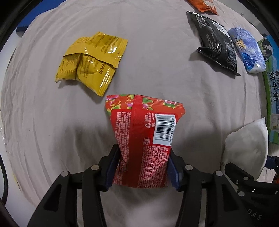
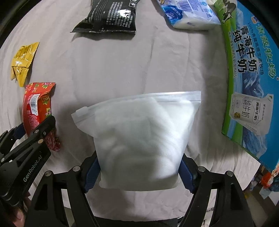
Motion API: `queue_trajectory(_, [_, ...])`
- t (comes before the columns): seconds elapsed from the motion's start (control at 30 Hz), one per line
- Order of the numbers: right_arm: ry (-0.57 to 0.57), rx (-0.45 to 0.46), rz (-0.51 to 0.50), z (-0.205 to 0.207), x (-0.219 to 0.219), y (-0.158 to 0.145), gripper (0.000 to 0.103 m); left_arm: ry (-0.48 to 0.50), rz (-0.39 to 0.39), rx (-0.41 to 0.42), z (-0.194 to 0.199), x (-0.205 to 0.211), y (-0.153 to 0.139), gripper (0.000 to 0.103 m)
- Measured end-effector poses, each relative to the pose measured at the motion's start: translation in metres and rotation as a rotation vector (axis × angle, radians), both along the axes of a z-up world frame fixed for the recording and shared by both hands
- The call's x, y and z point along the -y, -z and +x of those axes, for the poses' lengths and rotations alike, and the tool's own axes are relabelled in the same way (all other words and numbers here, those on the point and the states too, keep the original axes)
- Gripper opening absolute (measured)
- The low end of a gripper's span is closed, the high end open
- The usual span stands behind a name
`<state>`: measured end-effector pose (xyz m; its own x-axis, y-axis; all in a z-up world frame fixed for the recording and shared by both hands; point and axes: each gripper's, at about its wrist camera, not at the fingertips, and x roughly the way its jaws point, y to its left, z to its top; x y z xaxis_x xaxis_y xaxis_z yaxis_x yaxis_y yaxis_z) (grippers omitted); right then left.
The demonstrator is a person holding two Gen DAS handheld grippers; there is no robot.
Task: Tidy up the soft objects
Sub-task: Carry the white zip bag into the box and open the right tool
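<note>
My left gripper is shut on a red flowered snack packet, barcode side up, held over the grey bedsheet. It also shows in the right wrist view, with the left gripper around it. My right gripper is shut on a clear zip bag of white stuffing; this bag also shows at the right edge of the left wrist view. A yellow packet lies ahead to the left.
A black packet, a blue-white tissue pack and an orange packet lie at the far right. A green-blue milk carton box lies flat along the right side of the sheet.
</note>
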<state>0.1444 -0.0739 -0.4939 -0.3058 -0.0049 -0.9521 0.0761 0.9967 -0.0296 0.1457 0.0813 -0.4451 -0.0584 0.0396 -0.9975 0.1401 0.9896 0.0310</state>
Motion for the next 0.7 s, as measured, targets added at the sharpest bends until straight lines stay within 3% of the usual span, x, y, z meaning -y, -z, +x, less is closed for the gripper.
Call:
queue_trajectory(0.1, [-0.002,0.006,-0.005,0.0,-0.006,-0.007,0.08,-0.004,-0.003,0.004,0.008,0.003,0.006,0.047])
queue_trajectory(0.3, [-0.016,0.025,-0.018,-0.006,-0.047,-0.052,0.072,-0.004,0.0,0.014,0.02,0.005,-0.008,0.043])
queue_trajectory(0.47, [-0.016,0.059,0.009,-0.013,-0.056,-0.07,0.069,-0.018,-0.022,0.035,0.014,0.001,-0.031,0.043])
queue_trajectory(0.7, [-0.06,0.163,0.057,-0.017,-0.057,-0.121,0.069,-0.045,-0.069,0.098,0.007,-0.007,-0.078,0.042])
